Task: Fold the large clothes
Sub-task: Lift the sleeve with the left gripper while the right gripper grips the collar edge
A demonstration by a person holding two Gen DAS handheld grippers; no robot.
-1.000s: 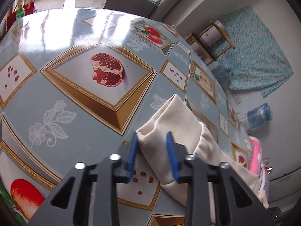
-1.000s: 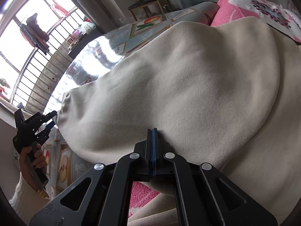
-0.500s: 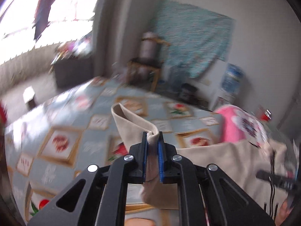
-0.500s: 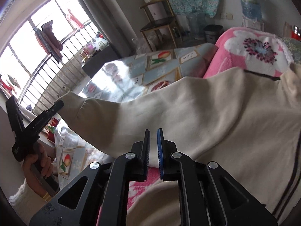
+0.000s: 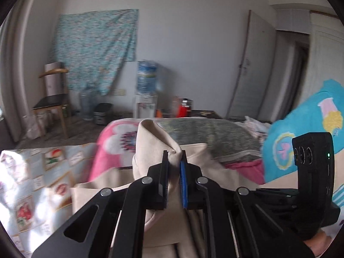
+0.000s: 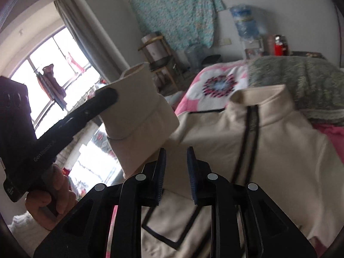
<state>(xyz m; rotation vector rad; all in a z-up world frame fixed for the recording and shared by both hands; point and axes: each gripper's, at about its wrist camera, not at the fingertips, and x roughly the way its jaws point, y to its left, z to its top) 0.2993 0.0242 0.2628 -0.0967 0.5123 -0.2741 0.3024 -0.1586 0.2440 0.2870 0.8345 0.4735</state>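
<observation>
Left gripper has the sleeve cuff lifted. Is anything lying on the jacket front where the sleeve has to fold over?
Nothing visible does. The left gripper holds the sleeve cuff raised beside the jacket front, which shows only its own zipper and pocket. The open right gripper hovers above the jacket, near that path.

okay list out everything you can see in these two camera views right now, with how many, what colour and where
jacket: one, cream with dark zip, spread on the table
sleeve cuff: one, cream, lifted, pinched in the left gripper
blanket: one, pink floral, behind the jacket
grey textile: one, grey-green, on the pink blanket
blue textile: one, bright blue with cartoon print, at right
tablecloth: one, fruit tiles, at left
water bottle: one, blue, on dispenser by the wall
hanging cloth: one, teal, on the wall
chair: one, wooden, by the wall
left gripper: shut on the cuff
right gripper: open above the jacket
</observation>
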